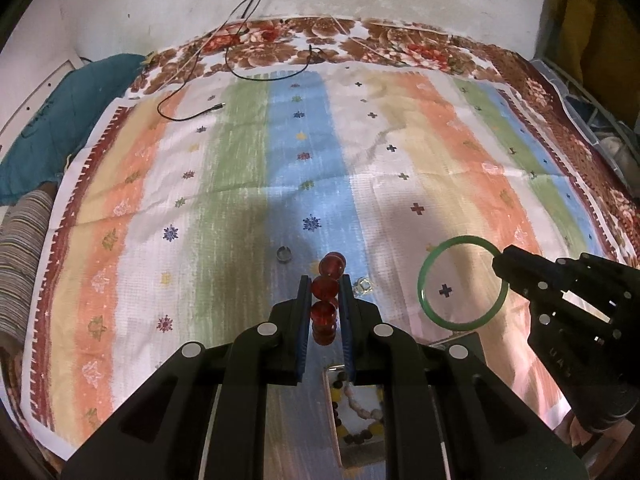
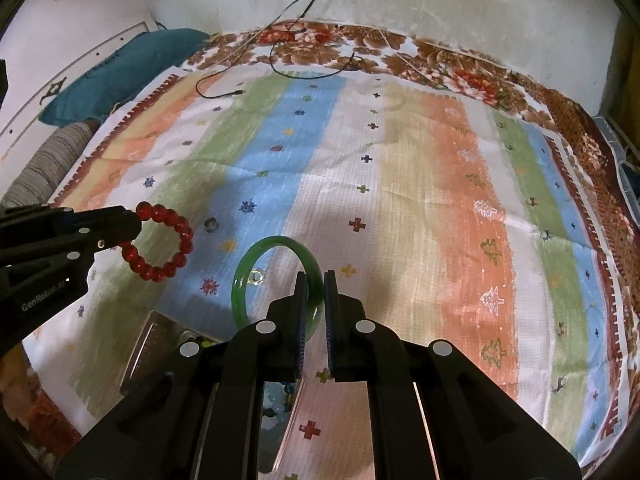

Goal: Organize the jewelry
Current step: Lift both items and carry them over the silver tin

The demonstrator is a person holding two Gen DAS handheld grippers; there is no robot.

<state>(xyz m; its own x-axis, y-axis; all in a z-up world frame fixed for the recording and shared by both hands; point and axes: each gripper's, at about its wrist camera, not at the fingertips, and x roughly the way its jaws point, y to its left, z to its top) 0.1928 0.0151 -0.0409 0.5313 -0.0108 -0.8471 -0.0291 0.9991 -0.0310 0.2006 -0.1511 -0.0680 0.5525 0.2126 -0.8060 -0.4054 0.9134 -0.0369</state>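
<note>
My left gripper (image 1: 326,286) is shut on a red bead bracelet (image 1: 326,292) and holds it above the striped cloth; the bracelet also shows in the right wrist view (image 2: 166,242), hanging from the left gripper (image 2: 134,226). My right gripper (image 2: 316,280) is shut on a green bangle (image 2: 276,276) and holds it upright above the cloth; the bangle also shows in the left wrist view (image 1: 460,284) at the right gripper (image 1: 500,260). Two small rings lie on the cloth: a dark one (image 1: 284,255) (image 2: 210,224) and a clear one (image 1: 362,286) (image 2: 256,276).
A clear jewelry box (image 1: 360,420) with beaded pieces sits below the grippers, also seen in the right wrist view (image 2: 276,404). A black cable (image 1: 192,114) lies at the far side. A teal pillow (image 1: 60,120) lies at the left edge.
</note>
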